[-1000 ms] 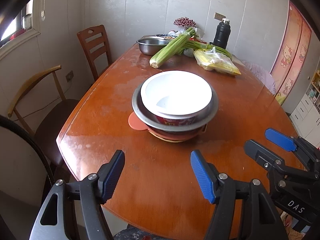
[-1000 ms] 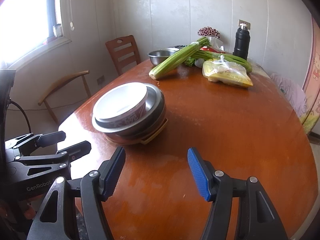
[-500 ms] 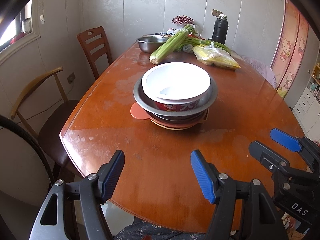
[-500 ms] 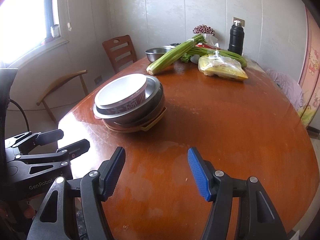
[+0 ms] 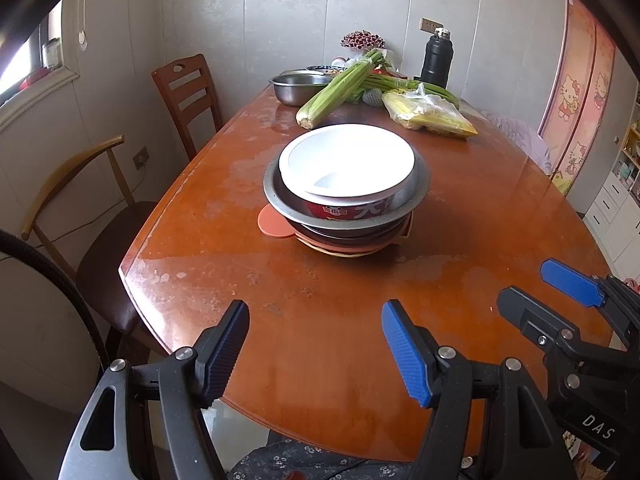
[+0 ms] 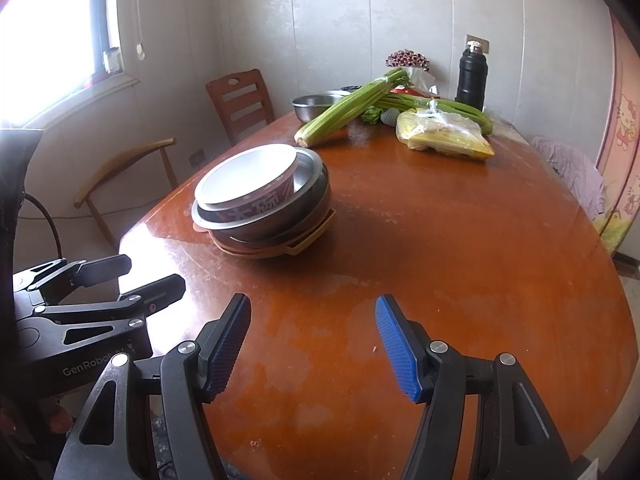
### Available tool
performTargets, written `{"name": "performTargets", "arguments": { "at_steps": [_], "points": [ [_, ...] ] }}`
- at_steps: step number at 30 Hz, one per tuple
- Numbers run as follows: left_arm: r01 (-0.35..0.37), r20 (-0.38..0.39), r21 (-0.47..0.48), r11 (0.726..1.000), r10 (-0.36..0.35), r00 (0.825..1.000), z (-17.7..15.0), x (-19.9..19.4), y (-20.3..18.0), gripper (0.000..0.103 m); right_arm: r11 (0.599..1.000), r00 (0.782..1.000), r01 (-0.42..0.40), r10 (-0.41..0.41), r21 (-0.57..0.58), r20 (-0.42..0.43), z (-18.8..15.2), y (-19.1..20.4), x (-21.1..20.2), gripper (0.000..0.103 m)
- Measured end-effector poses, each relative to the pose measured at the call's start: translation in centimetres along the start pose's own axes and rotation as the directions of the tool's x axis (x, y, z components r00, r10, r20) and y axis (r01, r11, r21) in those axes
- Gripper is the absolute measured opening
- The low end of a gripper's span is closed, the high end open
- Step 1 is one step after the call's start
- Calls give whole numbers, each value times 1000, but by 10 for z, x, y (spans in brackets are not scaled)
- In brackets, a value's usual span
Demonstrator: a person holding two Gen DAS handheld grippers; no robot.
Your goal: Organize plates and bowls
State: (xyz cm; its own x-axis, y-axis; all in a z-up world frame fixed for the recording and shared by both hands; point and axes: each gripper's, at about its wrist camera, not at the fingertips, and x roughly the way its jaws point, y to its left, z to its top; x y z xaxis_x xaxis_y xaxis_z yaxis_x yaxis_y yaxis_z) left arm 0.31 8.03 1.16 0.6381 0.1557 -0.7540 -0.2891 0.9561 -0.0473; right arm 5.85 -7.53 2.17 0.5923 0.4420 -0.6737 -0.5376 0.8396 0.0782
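- Two grippers, left gripper (image 5: 314,346) and right gripper (image 6: 312,344), hang over the near edge of the tabletop (image 5: 480,216); both stand moderately wide with nothing between the fingers, as in the earlier frames.
- Change: over the last second the stack (image 5: 346,196) has slid further off in both views, and more bare tabletop shows in front of it. This reads as both grippers backing away.
- Stack: white bowl (image 5: 346,160) nested in a steel bowl (image 5: 416,196), on darker dishes and an orange plate (image 5: 274,222); it sits mid-tabletop, well apart from both grippers.
- Far end: a second steel bowl (image 5: 298,86), celery (image 5: 340,84), a yellow bag (image 5: 428,116) and a flask (image 5: 438,56), none touched.
- Judgement: stacking appears finished, or nearly so; the retreat suggests release, not a fresh reach. The far steel bowl may remain to be gathered.
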Motion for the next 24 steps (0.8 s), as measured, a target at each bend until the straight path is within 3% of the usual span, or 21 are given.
{"name": "performTargets", "arguments": {
  "at_steps": [24],
  "points": [
    [-10, -11, 13, 1000, 10, 1000, -1, 3, -5, 69, 1000, 1000, 11, -11, -7, 0, 1, 0, -2, 67]
  ]
}}
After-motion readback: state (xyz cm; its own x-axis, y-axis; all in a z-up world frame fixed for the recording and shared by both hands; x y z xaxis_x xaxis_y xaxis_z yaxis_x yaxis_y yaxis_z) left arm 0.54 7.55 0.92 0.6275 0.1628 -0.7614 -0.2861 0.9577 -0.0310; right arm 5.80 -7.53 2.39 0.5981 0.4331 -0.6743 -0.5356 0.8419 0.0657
